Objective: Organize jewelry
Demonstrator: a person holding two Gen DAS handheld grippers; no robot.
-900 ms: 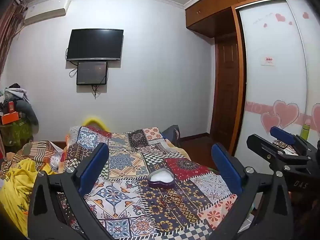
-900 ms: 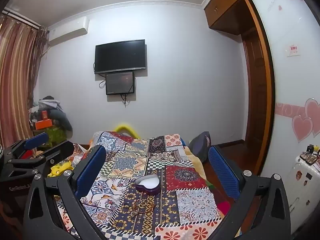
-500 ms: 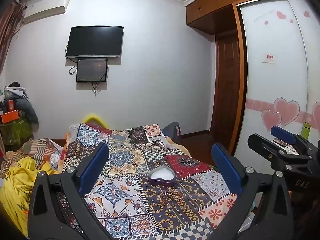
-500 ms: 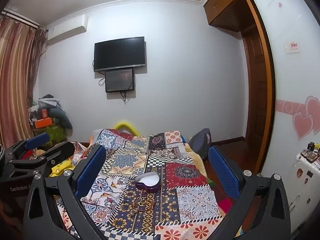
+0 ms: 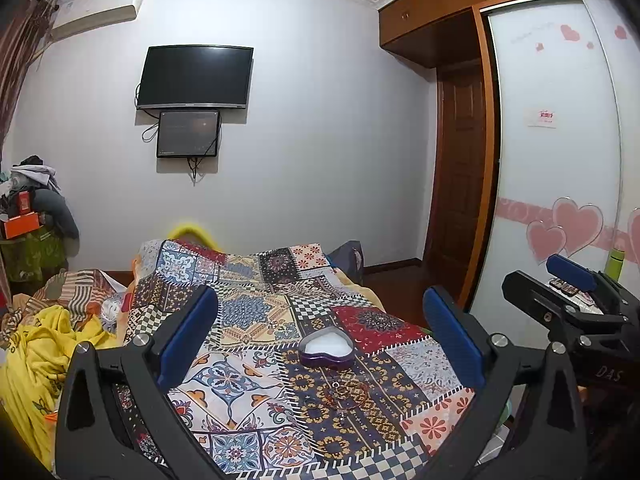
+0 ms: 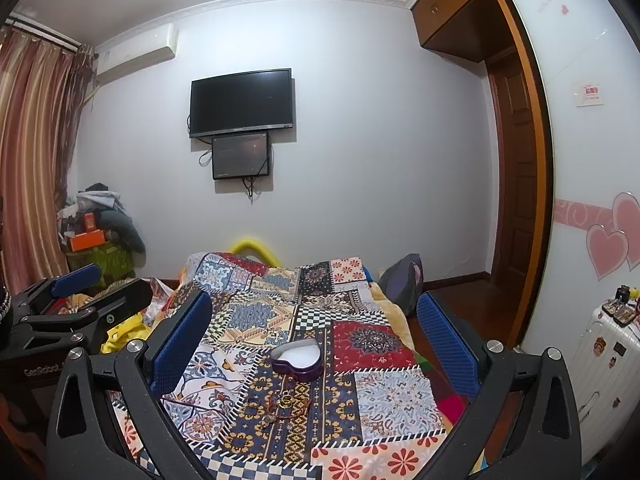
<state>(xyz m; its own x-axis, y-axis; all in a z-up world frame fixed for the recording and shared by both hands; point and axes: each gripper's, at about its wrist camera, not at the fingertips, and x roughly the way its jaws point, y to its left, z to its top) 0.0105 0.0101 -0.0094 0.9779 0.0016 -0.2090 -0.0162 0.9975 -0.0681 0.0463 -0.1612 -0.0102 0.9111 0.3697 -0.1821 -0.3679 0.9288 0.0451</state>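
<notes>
A purple heart-shaped box (image 5: 327, 348) with a white lining sits open on the patchwork bedspread (image 5: 248, 312); it also shows in the right wrist view (image 6: 297, 357). A small heap of jewelry (image 5: 345, 393), rings and a red cord, lies just in front of the box, also in the right wrist view (image 6: 285, 402). My left gripper (image 5: 320, 336) is open and empty, held above the bed short of the box. My right gripper (image 6: 314, 338) is open and empty, likewise short of the box. Each gripper shows at the edge of the other's view.
A yellow garment (image 5: 44, 344) and striped cloth lie left of the bed. A white suitcase (image 6: 600, 364) with small items stands at the right by the wardrobe doors (image 5: 560, 160). A television (image 5: 195, 77) hangs on the far wall. A dark bag (image 6: 402, 280) sits past the bed.
Both views have tilted down and eased toward the bed, so the box and jewelry sit a little higher in frame. Both grippers stay open.
</notes>
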